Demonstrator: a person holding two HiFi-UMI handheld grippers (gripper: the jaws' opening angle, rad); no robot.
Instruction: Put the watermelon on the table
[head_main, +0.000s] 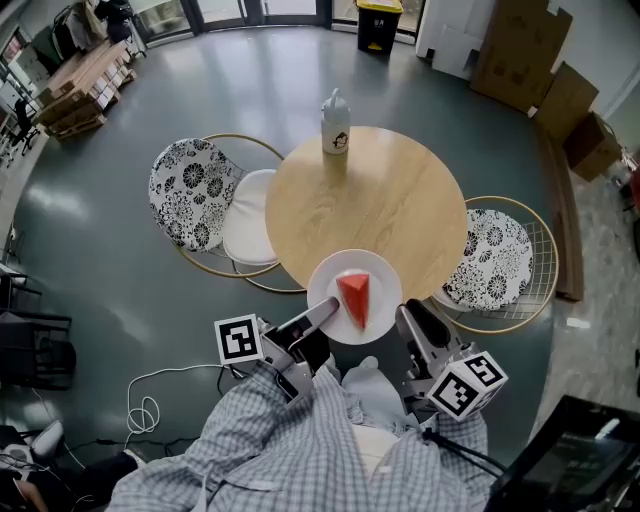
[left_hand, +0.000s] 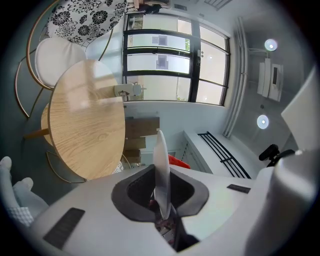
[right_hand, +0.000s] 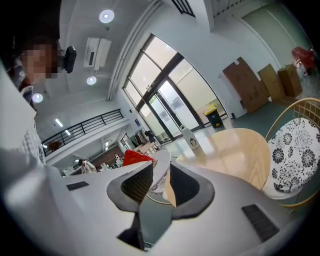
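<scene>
A red wedge of watermelon (head_main: 354, 297) lies on a white plate (head_main: 328, 282) at the near edge of the round wooden table (head_main: 370, 200). The plate partly overhangs that edge. My left gripper (head_main: 322, 313) is shut on the plate's left rim; in the left gripper view the plate (left_hand: 161, 160) stands edge-on between the pads, with the watermelon (left_hand: 179, 161) just behind it. My right gripper (head_main: 411, 320) is at the plate's right side. In the right gripper view the plate rim (right_hand: 161, 166) lies beside one pad with a gap to the other, and the watermelon (right_hand: 136, 157) shows beyond.
A white bottle (head_main: 336, 122) stands at the table's far edge. Patterned cushioned chairs sit to the left (head_main: 195, 190) and right (head_main: 497, 258) of the table. Cardboard boxes (head_main: 530, 50) lean at the back right. A white cable (head_main: 150, 405) lies on the floor.
</scene>
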